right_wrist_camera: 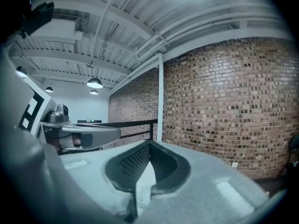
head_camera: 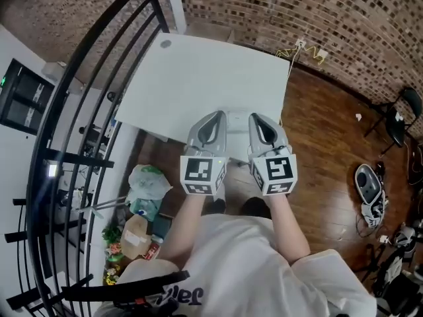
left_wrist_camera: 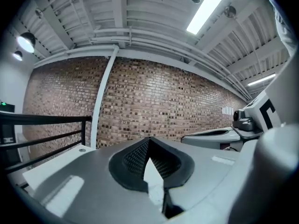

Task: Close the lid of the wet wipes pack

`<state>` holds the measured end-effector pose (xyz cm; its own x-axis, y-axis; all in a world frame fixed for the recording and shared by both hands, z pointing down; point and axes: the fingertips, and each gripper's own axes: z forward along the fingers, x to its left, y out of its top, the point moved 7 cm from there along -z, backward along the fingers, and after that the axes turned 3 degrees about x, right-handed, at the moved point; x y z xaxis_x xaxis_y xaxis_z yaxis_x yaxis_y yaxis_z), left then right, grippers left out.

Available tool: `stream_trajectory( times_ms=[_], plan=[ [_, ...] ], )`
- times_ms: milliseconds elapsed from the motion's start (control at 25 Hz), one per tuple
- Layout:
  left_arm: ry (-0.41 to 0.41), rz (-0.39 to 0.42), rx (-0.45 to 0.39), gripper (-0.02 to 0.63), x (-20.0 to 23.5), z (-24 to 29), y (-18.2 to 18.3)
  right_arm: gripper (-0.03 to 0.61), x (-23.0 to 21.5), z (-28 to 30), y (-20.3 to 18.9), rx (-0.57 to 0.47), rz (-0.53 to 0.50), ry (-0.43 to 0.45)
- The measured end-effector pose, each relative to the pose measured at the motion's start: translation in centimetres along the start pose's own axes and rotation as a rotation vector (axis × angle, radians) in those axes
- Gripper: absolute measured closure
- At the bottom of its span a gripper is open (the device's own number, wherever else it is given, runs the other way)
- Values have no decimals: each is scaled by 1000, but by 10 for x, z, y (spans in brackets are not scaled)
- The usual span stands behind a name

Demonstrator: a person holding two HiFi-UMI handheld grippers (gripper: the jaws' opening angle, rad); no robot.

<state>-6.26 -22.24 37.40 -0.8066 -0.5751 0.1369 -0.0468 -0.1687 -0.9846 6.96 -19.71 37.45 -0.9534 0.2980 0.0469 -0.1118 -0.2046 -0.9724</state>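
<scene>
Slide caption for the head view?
Person holds the left grey gripper and right grey gripper side by side, fingers shut and empty, at the near edge of a white rectangular table.

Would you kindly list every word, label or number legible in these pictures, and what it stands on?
No text reads clearly.
Shirt print: dark lettering, cut off, unreadable.
Green lit sign: too small.
Marker cubes: square patterns only, no words.

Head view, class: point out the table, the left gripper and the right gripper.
table (head_camera: 198,71): head view, bare middle of its white top.
left gripper (head_camera: 218,114): head view, the far end where its tips meet.
right gripper (head_camera: 254,116): head view, the far end where its tips meet.
</scene>
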Motion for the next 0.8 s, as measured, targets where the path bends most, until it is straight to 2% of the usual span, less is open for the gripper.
stream_trajectory(
  times_ms=[280, 440, 560, 800],
  plan=[
    [-25, 18, 21, 598, 4, 69, 6, 588, -43, 39, 7, -1, 4, 37],
    [-27, -29, 54, 598, 14, 105, -6, 588, -63, 72, -9, 46, -2, 72],
    [-37, -66, 88, 598, 13, 113, -18, 588, -72, 83, -21, 107, 5, 96],
    [-5, -60, 144, 598, 21, 130, -34, 588, -88, 104, -33, 159, 16, 103]
  ],
)
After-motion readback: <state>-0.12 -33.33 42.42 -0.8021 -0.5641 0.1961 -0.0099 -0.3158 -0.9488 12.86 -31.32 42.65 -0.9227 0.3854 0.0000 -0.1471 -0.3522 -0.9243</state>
